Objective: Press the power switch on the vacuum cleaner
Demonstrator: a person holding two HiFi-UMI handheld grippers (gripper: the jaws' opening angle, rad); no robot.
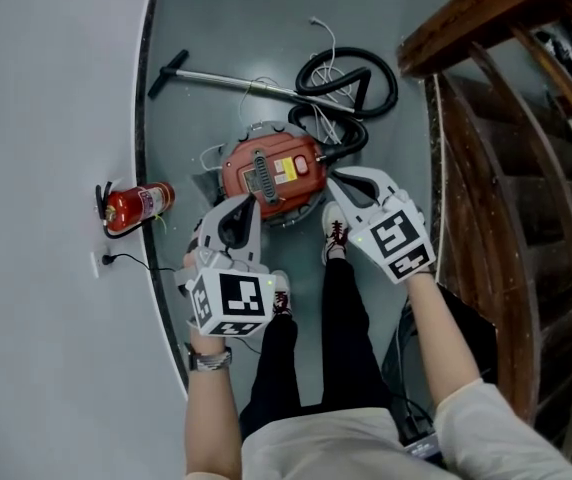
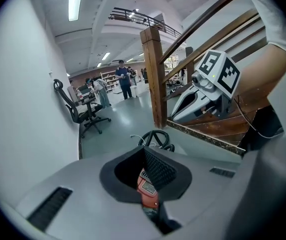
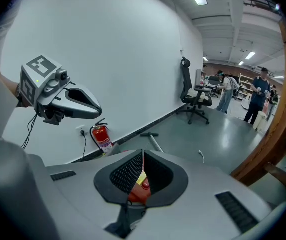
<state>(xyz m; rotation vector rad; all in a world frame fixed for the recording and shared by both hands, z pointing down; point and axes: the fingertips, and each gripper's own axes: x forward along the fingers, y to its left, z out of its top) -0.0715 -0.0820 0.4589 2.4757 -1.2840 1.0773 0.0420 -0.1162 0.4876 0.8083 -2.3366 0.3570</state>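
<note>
A red canister vacuum cleaner [image 1: 296,173] lies on the grey floor in front of my feet, with a grey handle panel and a yellow label on top. Its black hose [image 1: 351,83] coils behind it and its metal wand [image 1: 221,76] lies to the far left. My left gripper [image 1: 251,200] hovers over the vacuum's near left edge, jaws shut and empty. My right gripper [image 1: 331,176] hangs over its near right edge, also shut and empty. Through each gripper's pad gap a slice of the red body shows, in the left gripper view [image 2: 148,189] and the right gripper view [image 3: 140,190]. I cannot pick out the switch.
A red fire extinguisher [image 1: 138,205] stands by the white wall, near a wall socket [image 1: 96,261]. A wooden staircase [image 1: 506,118] closes off the right side. My shoes [image 1: 336,233] stand just short of the vacuum. An office chair [image 3: 193,96] and several people are far off.
</note>
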